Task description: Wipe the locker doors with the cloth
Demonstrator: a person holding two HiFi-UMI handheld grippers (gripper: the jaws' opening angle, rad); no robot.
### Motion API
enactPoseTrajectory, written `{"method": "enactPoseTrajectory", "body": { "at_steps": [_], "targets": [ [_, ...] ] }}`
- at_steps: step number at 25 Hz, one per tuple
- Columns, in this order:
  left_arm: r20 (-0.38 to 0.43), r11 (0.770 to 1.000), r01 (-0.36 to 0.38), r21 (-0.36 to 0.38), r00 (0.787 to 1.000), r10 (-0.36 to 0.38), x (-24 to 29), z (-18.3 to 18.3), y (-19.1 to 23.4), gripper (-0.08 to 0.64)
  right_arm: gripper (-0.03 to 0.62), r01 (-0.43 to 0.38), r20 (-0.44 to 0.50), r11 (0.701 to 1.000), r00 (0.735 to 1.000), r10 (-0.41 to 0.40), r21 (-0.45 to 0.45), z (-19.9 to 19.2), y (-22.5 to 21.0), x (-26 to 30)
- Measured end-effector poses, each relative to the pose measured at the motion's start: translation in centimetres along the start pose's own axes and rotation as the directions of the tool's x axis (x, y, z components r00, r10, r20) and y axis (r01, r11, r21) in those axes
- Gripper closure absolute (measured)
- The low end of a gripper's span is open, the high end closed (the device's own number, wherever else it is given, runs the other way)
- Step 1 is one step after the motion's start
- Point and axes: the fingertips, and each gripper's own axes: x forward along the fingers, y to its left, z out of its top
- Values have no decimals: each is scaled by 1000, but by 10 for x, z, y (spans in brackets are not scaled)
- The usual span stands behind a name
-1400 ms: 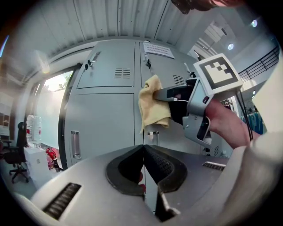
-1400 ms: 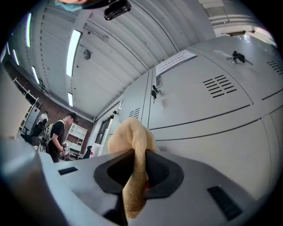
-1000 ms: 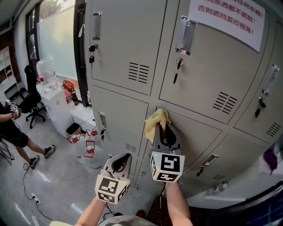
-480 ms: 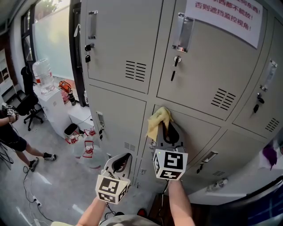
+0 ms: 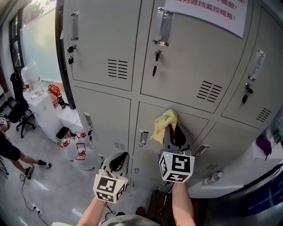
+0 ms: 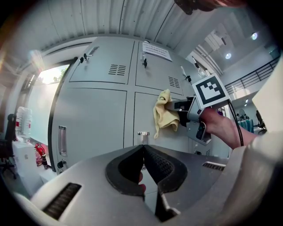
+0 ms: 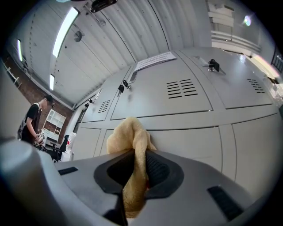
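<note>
A yellow cloth [image 5: 164, 123] is pressed against the top edge of a lower grey locker door [image 5: 177, 145], and my right gripper [image 5: 172, 129] is shut on it. In the right gripper view the cloth [image 7: 131, 145] bunches up between the jaws and touches the door [image 7: 190, 141]. My left gripper [image 5: 117, 160] hangs lower and to the left, away from the lockers, shut with nothing in it. In the left gripper view the cloth [image 6: 164, 112] and the right gripper [image 6: 188, 110] show ahead against the lockers, and the left gripper [image 6: 143, 148] has its jaws closed together.
Grey lockers [image 5: 101, 48] fill the wall, with handles, keys [image 5: 154, 66] and a printed notice [image 5: 208, 11] on an upper door. Water bottles [image 5: 79, 150] and a white cabinet [image 5: 42, 110] stand at the left. A person [image 5: 9, 150] stands at the far left on the grey floor.
The right gripper with the cloth has slid to the right along the top of the lower door. The left gripper has barely moved.
</note>
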Motion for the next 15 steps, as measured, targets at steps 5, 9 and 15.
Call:
{"method": "enactPoseTrajectory", "body": {
  "at_steps": [5,9,15],
  "targets": [
    [-9,999,40,-1,999,-40,9,-3,-14,537,522,66,-4,998,998,-66,-21,2,-35,-16],
    [-13,998,71,0,997,-71,17,-3,-23,537,522,124,-7,992,992,-124,-23,3,-63,-29],
    [-18,994,108,5,994,-107,27,-3,-35,537,522,193,-13,981,981,-194,-25,4,-95,-44]
  ]
}}
